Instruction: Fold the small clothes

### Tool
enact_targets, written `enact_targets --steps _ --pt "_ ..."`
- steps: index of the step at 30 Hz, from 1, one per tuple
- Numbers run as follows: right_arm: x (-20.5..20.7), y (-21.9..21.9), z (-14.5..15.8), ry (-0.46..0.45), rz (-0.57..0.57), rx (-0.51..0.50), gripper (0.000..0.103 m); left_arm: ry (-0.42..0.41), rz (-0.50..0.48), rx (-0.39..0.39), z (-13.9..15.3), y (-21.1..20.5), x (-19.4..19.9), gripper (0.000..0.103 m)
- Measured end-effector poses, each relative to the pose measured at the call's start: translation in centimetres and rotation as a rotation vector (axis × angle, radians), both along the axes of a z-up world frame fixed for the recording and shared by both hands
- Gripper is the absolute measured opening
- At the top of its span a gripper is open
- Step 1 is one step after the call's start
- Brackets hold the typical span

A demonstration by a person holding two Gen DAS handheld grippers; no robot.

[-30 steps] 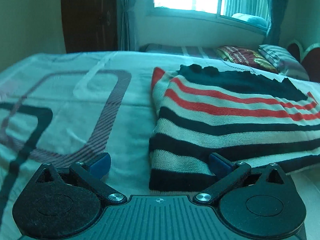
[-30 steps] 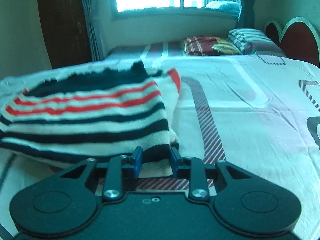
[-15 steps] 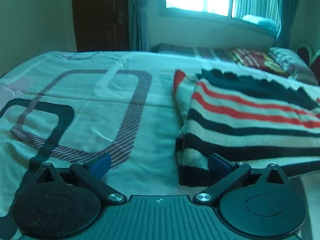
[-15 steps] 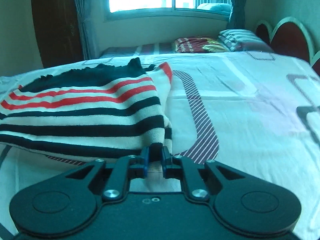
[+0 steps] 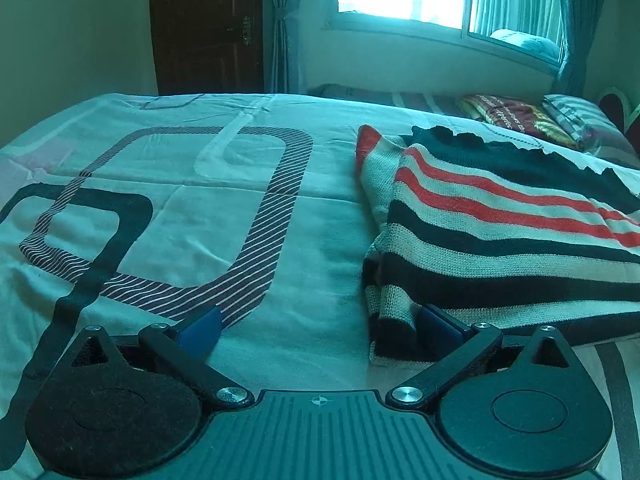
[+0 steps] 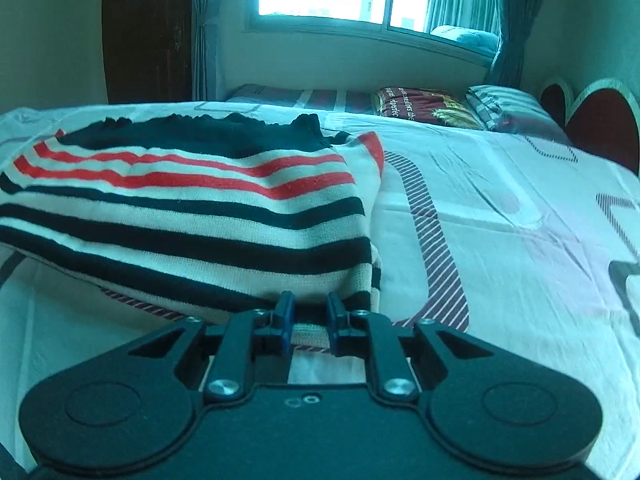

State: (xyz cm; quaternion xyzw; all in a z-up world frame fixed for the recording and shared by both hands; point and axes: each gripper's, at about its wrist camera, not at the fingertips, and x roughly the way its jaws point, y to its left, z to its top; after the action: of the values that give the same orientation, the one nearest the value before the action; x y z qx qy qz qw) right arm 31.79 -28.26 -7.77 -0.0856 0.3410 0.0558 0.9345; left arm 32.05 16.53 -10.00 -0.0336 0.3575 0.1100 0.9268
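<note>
**A:** Progress on the fold, how is it judged?

**B:** At least 1 fold appears done. The striped knit garment point(image 6: 192, 216) is seen lying doubled on the patterned bedsheet point(image 5: 168, 216), an upper layer resting on a lower one, with a red-edged part left sticking out at the far corner. Another fold is probably being started from the near edge.

**A:** How are the tools placed?

**B:** The right gripper point(image 6: 309, 320) is set at the garment's near right corner; its jaws are closing, and the near hem is seen between the blue pads, with a narrow gap left. Whether the cloth is already pinched cannot be told. The left gripper point(image 5: 316, 330) is spread wide; its right pad is laid against the near left corner of the garment, and nothing is held.

**A:** What is hidden or unclear?

**B:** The garment's right part is cut off in the left wrist view and its left part in the right wrist view, so its whole outline is never shown. Sleeves and neckline cannot be made out. The number of layers underneath is concealed, and no hand is seen.
</note>
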Motion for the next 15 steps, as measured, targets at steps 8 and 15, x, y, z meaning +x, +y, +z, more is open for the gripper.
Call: enact_targets --steps 8,15 --pt "0.8 0.2 1.0 0.075 -0.022 0.029 0.018 0.061 0.014 0.036 1.1 -0.6 0.0 0.103" --pt "-2.0 -1.0 3.5 0.011 -0.047 0.186 0.021 -0.008 0.041 -0.016 3.5 -0.8 -3.9 0.103"
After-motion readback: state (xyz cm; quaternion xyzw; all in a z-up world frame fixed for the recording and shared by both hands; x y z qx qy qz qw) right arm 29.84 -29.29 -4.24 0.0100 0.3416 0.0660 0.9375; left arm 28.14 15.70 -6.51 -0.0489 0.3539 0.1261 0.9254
